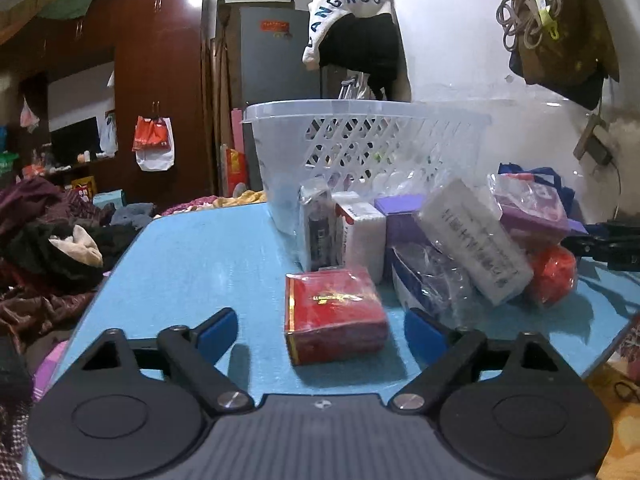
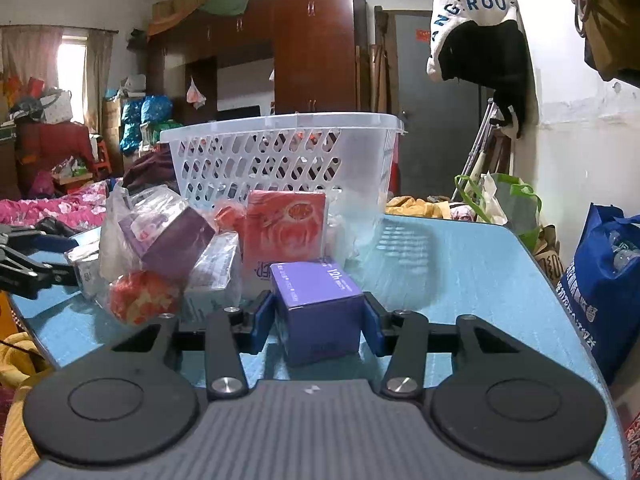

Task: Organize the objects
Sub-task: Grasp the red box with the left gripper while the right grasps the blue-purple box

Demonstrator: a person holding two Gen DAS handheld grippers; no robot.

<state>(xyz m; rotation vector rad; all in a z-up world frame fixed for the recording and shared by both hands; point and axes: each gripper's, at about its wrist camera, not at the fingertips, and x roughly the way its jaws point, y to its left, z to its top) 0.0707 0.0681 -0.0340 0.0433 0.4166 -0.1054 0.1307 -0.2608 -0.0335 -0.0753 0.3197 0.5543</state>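
Note:
A pile of boxes and packets lies on the blue table (image 1: 192, 264) in front of a white lattice basket (image 1: 360, 136). In the left wrist view my left gripper (image 1: 320, 332) is open, its blue pads either side of a red wrapped box (image 1: 334, 314) that rests on the table. In the right wrist view my right gripper (image 2: 319, 320) is shut on a purple box (image 2: 318, 308), its pads pressed against both sides. The basket (image 2: 280, 152) stands behind the pile there. The right gripper also shows at the right edge of the left wrist view (image 1: 608, 246).
The pile holds a white box (image 1: 476, 240), a black-labelled packet (image 1: 318, 224), a red-orange ball in plastic (image 2: 142, 294), a red packet (image 2: 285, 228) and a dark purple box (image 2: 172, 240). A blue bag (image 2: 608, 280) stands beside the table's right edge. Clothes lie left of the table.

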